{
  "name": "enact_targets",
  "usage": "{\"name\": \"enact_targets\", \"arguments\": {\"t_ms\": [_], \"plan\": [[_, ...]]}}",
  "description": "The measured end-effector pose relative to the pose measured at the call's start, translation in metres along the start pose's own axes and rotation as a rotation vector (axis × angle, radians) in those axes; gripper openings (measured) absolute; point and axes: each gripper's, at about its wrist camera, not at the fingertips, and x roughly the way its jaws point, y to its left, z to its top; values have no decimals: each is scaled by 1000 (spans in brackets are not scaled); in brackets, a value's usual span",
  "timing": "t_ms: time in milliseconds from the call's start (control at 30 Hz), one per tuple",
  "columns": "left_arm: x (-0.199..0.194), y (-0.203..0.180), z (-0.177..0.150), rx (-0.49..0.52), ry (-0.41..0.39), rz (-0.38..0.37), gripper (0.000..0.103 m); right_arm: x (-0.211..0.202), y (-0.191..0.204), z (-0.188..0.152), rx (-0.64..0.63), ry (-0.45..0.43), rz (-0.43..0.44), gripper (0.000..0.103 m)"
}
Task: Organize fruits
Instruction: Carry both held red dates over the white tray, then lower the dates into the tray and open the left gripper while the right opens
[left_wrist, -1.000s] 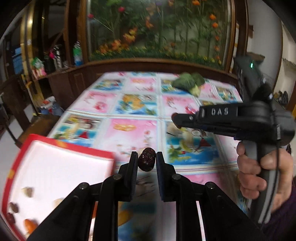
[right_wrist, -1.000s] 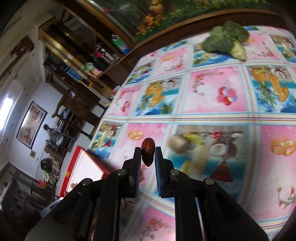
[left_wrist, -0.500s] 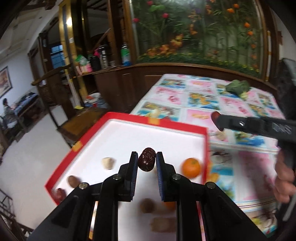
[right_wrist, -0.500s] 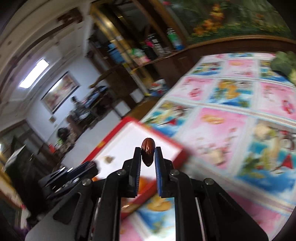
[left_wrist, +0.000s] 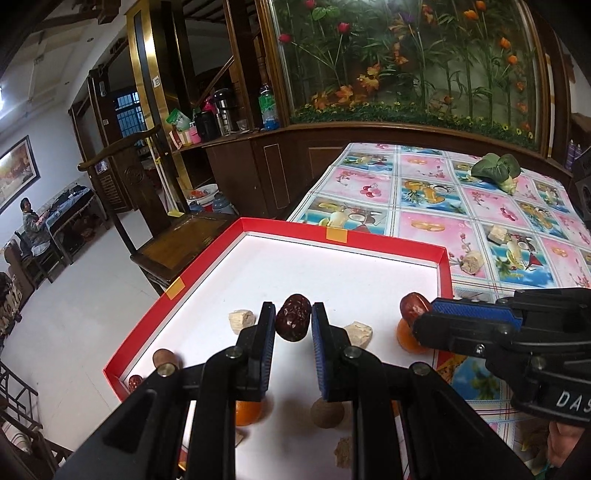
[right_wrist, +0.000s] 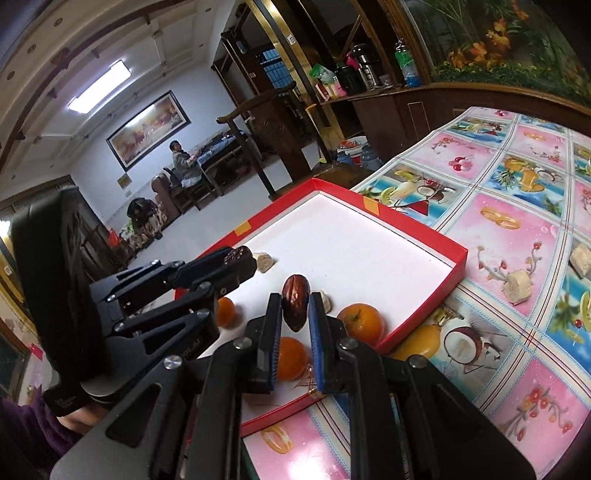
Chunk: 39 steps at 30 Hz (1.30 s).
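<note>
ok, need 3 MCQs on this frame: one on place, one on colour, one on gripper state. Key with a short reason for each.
1. Where is the leafy green vegetable?
A. in the tray
B. on the tablecloth, far end
C. on the chair

2. What colour is the tray rim?
A. red
B. blue
C. green

3. What is the left gripper doing?
A. open, empty
B. shut on an orange
C. shut on a dark red date

Key:
1 B: it lies on the patterned tablecloth well beyond the tray.
2 A: red walls around a white floor.
3 C: the wrinkled date sits pinched between its fingers above the tray; the right gripper grips another date.
</note>
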Motion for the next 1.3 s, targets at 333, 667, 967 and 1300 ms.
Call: {"name": "enact_targets", "arguments": {"t_ms": [333, 667, 967, 1300], "plan": [[6, 1, -4, -2, 19, 2, 18, 3, 6, -4, -27, 23, -23, 17], [12, 2, -9, -4, 40, 6, 18, 13, 13, -9, -70, 60, -62, 17], [14, 0, -10, -1, 47, 3, 18, 18, 13, -11, -75, 76, -91, 17], [16, -1, -13, 1, 53, 2, 18, 20, 13, -12, -82, 82, -103, 17]]}}
